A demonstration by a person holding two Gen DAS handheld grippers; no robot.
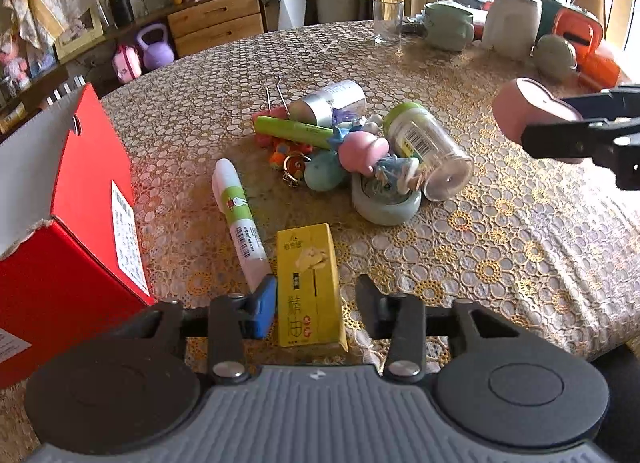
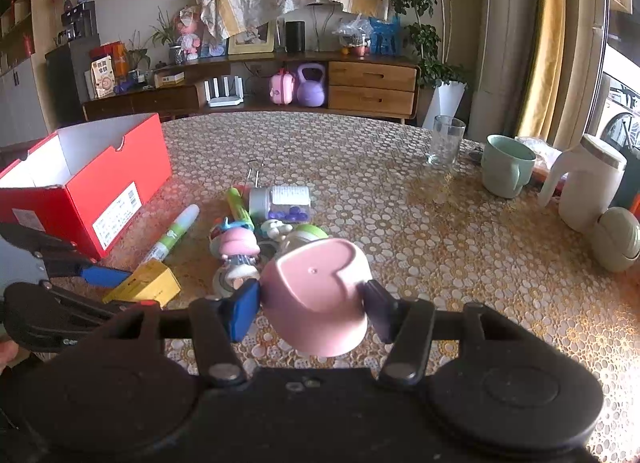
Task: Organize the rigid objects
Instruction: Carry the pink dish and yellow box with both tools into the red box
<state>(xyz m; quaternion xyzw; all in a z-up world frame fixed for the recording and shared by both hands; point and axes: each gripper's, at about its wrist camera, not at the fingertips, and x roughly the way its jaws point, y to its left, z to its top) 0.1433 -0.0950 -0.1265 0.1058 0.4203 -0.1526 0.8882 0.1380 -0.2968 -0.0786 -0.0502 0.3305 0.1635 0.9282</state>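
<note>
Yellow box (image 1: 310,287): small upright-printed carton, bright yellow, dark characters and a pale picture on its face; lies flat on the desk (image 1: 480,247), long side pointing away from the left wrist camera.
Yellow box vs left tongs (image 1: 316,309): between the 2 fingers; the blue pad (image 1: 262,313) sits just beside its left edge, the dark right finger (image 1: 370,309) stands a little apart from its right edge; no clear press on it.
Left tongs: released, parted around the box.
Pink cup (image 2: 320,303): glossy pink, rounded, turned bottom toward the camera, a heart-shaped recess on its base.
Pink cup vs right tongs (image 2: 312,305): clenched on the cup, 1 pad on each side, cup lifted off the desk.
White marker (image 1: 240,223): white tube with green label, just left of the yellow box.
Red box (image 1: 80,199): open carton, white inside, at the desk's left.
Pile (image 1: 352,143): jars, green pen, toys, beyond the yellow box.
</note>
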